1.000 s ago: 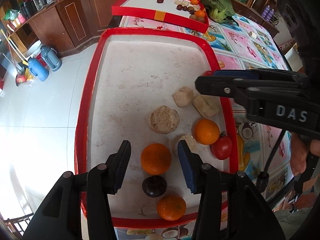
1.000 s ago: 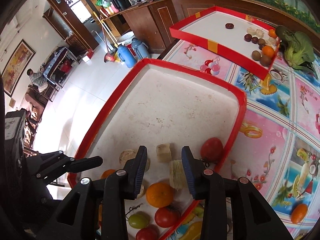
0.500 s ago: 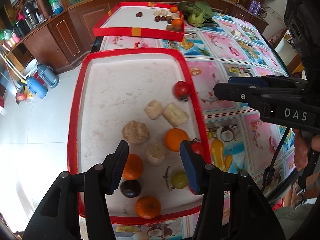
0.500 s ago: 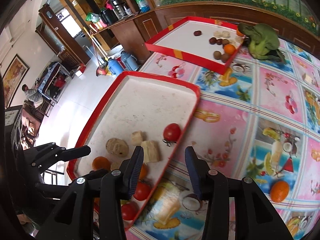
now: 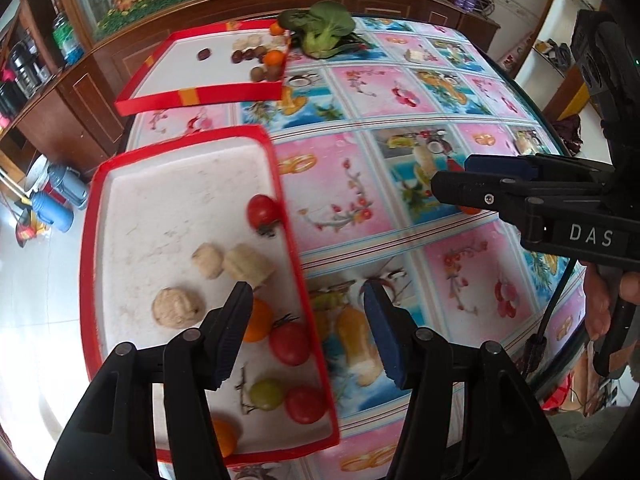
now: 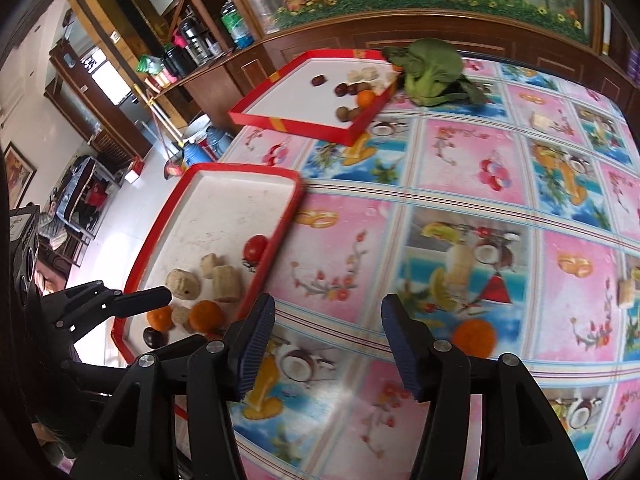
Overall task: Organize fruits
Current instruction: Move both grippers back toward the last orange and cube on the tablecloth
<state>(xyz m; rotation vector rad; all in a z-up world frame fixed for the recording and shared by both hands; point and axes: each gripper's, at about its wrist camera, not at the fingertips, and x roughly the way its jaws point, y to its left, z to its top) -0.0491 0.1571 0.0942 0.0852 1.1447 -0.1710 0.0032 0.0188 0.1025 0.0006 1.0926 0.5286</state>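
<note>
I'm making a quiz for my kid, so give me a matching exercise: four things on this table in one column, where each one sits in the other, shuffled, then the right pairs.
Things:
1. leafy greens
2. loose orange
3. green tomato
4. dark red dates

Places:
A. in the far red tray
B. on the bare tablecloth, outside both trays
C. in the near red tray, between red tomatoes
D. on the tablecloth beside the far tray's corner

Pairs: 1-D, 2-B, 3-C, 4-A
</note>
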